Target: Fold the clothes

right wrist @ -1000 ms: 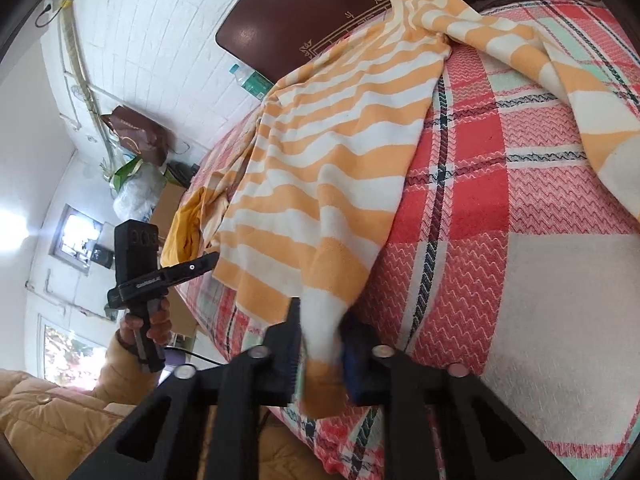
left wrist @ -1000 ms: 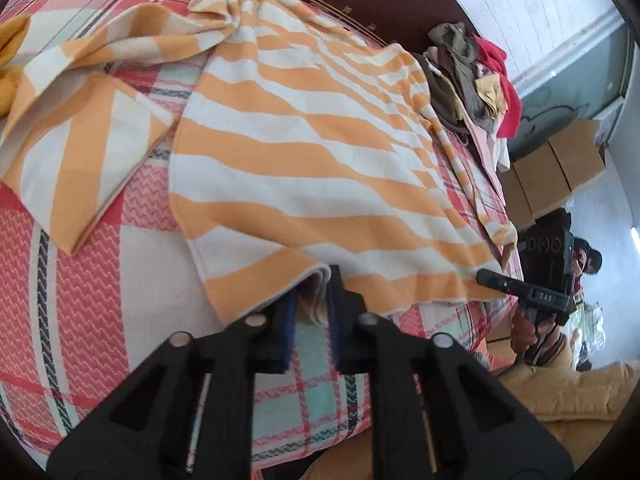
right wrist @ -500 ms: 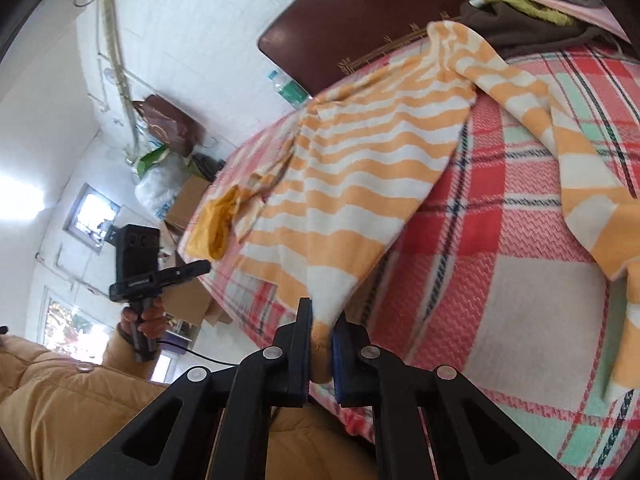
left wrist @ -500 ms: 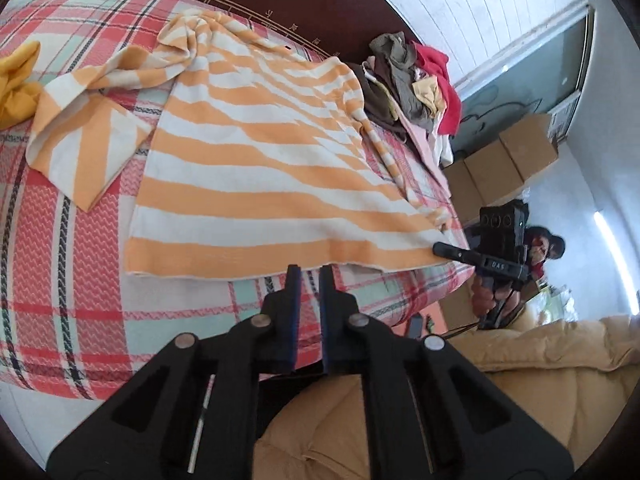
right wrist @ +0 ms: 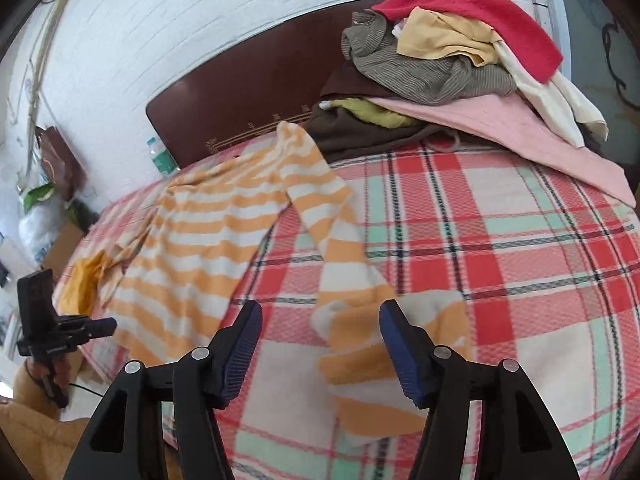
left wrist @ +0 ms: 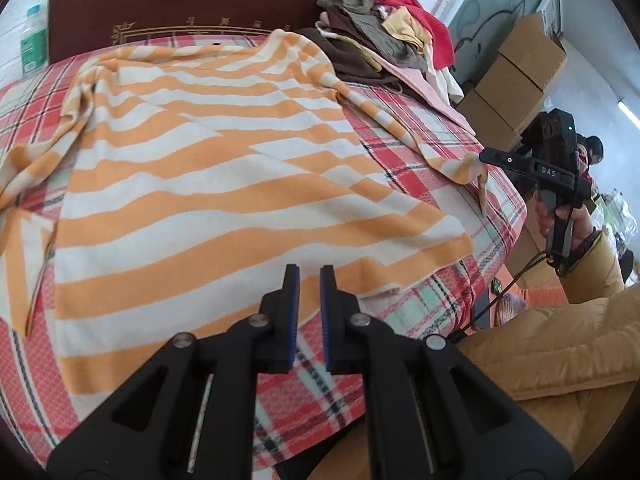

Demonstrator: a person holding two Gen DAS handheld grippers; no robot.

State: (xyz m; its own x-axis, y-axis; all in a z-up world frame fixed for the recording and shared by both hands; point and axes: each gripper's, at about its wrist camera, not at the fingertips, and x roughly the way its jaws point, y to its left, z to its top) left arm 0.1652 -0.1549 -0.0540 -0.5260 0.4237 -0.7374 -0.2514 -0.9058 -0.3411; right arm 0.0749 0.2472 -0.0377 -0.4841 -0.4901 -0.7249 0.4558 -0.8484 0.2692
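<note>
An orange-and-white striped sweater (left wrist: 224, 184) lies spread flat on the plaid blanket (left wrist: 404, 168); it also shows in the right wrist view (right wrist: 188, 240). My left gripper (left wrist: 309, 284) hovers over the sweater's bottom hem, jaws nearly closed with a narrow gap and nothing between them. My right gripper (right wrist: 320, 320) is wide open above the sweater's right sleeve (right wrist: 352, 304), which trails toward the near edge of the bed. The right gripper also shows in the left wrist view (left wrist: 536, 172), by the sleeve's cuff.
A pile of unfolded clothes (right wrist: 452, 60) in red, yellow, olive, brown and pink sits at the bed's far right. A dark headboard (left wrist: 180, 4) stands behind. Cardboard boxes (left wrist: 516, 80) are past the bed. A plastic bottle (left wrist: 32, 40) stands by the headboard.
Both grippers let go of the sweater's hem, which now lies flat on the bed. The right gripper opened wide and swung over to the right sleeve. The left one drew back.
</note>
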